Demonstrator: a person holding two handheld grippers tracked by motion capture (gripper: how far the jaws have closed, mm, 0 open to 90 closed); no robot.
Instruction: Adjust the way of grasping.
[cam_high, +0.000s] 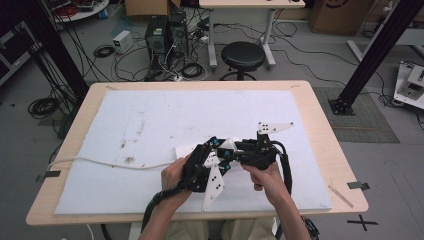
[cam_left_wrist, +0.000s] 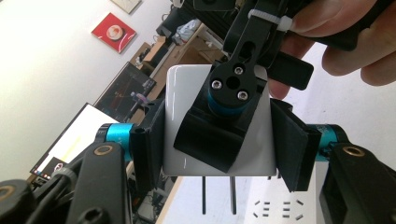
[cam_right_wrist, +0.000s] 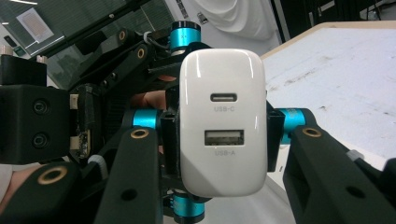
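A white USB charger (cam_high: 228, 146) hangs above the table's front middle, held from both sides at once. My left gripper (cam_high: 220, 151) is shut on it: its black pads press the charger's (cam_left_wrist: 187, 93) two flanks, with the metal prongs (cam_left_wrist: 218, 195) pointing down toward a socket strip. My right gripper (cam_high: 236, 150) is shut on the same charger crosswise. In the right gripper view the charger (cam_right_wrist: 223, 121) shows its USB-C and USB-A ports, clamped by the right gripper (cam_right_wrist: 223, 135). One right pad (cam_left_wrist: 208, 140) crosses the charger's face in the left gripper view.
A white power strip (cam_high: 184, 151) lies on the white mat (cam_high: 175, 110) just left of the grippers, its sockets (cam_left_wrist: 278, 208) below the prongs. Its white cable (cam_high: 100, 162) runs off the table's left edge. A black stool (cam_high: 242, 56) stands beyond the table.
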